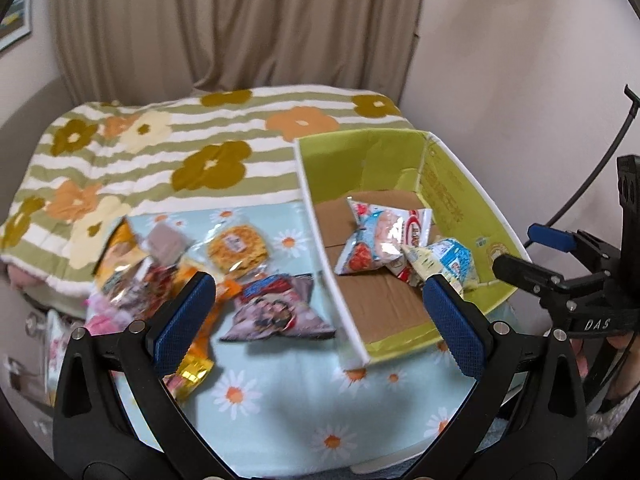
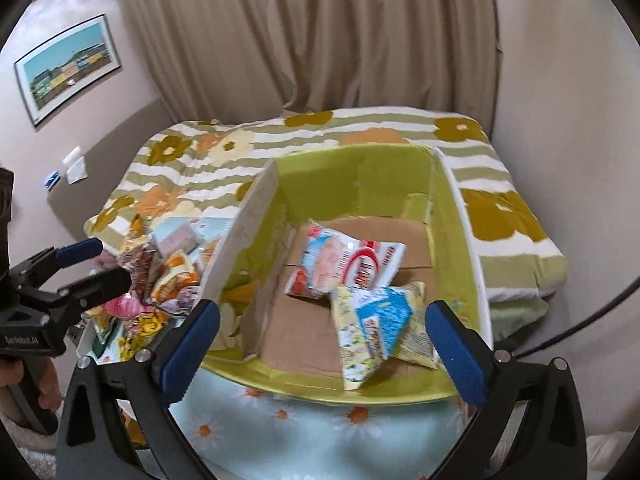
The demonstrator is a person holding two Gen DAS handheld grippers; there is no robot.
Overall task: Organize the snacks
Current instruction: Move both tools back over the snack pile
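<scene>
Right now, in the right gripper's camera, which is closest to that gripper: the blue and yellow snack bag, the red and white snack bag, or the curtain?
From the right gripper:
1. The blue and yellow snack bag, at the near end of the green box, just beyond the open fingers.
2. The red and white snack bag, farther back in the box.
3. The curtain, behind the bed.

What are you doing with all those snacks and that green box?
A person holding a gripper in each hand is sorting snack packets into the green box. Two packets already lie inside it: a red and white one and a blue and yellow one. A pile of other snacks waits on the daisy cloth beside the box. The right gripper is open over the box, and the left gripper is open, holding nothing.
</scene>
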